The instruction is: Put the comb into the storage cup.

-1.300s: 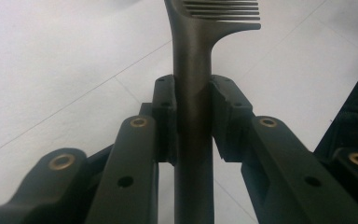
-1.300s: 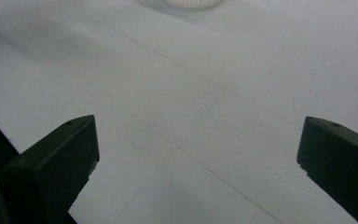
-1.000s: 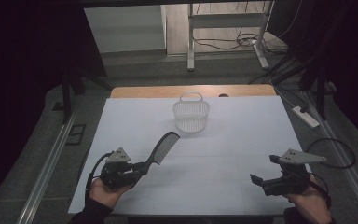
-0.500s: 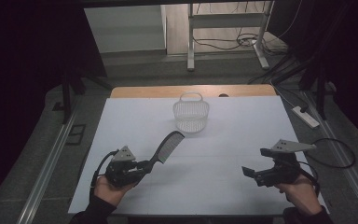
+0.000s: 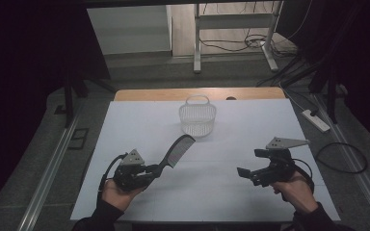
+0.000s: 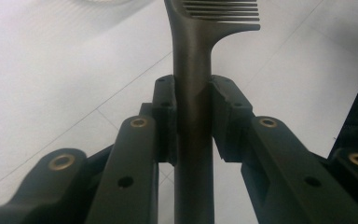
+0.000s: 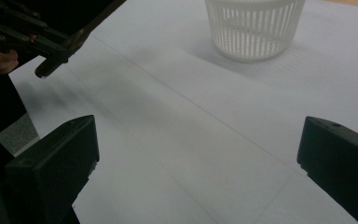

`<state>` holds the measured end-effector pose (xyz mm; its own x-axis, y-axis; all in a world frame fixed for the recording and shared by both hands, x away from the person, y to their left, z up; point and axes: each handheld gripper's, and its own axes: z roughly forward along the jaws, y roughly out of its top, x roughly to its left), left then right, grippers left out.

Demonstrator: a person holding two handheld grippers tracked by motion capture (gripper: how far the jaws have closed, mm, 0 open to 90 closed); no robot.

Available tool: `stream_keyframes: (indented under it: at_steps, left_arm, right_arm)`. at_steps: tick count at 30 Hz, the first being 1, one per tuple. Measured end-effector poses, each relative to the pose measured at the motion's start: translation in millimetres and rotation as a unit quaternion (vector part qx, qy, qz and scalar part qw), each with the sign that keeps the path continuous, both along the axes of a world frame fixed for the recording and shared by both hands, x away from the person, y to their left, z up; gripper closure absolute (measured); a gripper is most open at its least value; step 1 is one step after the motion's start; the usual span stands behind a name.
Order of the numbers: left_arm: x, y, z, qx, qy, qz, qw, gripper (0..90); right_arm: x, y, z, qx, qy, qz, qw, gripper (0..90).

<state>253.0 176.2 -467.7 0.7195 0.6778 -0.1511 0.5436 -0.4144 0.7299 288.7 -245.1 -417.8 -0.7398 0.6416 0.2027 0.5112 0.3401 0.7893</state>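
**Comb Clamped in Left Gripper Above White Table**

A white table [image 5: 139, 130] stands in a dim room, with a grey floor and cables beyond its far edge. A white slatted basket [image 5: 197, 119] sits near the far middle of the table.

The left gripper [image 5: 150, 169] has its jaws closed narrowly on the handle of a dark comb [image 5: 176, 150]; in the left gripper view both pads [image 6: 165, 112] press the handle from either side. The comb points away from the gripper toward the basket, well short of it, and whether it clears the table cannot be told.

The right gripper [image 5: 251, 163] is held near the table's right side with its jaws spread wide and nothing between them.

In the left gripper view the comb's teeth [image 6: 221, 11] are cut off by the top edge. In the right gripper view the basket's rim is cropped.

The comb is dark grey, with a straight handle widening into a fine-toothed head.
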Motion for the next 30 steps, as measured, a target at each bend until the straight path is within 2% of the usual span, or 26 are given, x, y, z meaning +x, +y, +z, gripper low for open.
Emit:
stream_keyframes:
  at_steps: [5,13,21,30]
  left_arm:
    - [0.9,-3.9,-0.4,-0.004,-0.001,-0.004,1.0,72.0]
    - [2.6,-10.8,-1.7,-0.006,0.001,-0.012,0.9999,71.9]
    - [3.6,-14.4,-1.6,-0.013,0.002,-0.018,0.9998,72.0]
    - [4.9,-19.7,-1.5,-0.018,0.003,-0.025,0.9995,72.0]
  right_arm:
    - [6.4,9.9,1.6,0.013,0.005,0.007,0.9999,0.0]
    - [17.9,27.3,2.4,0.016,0.023,0.02,0.9994,0.0]
    - [29.6,39.3,2.3,0.038,0.055,0.033,0.9972,0.0]
    - [40.8,51.8,3.4,0.052,0.077,0.039,0.9949,0.0]
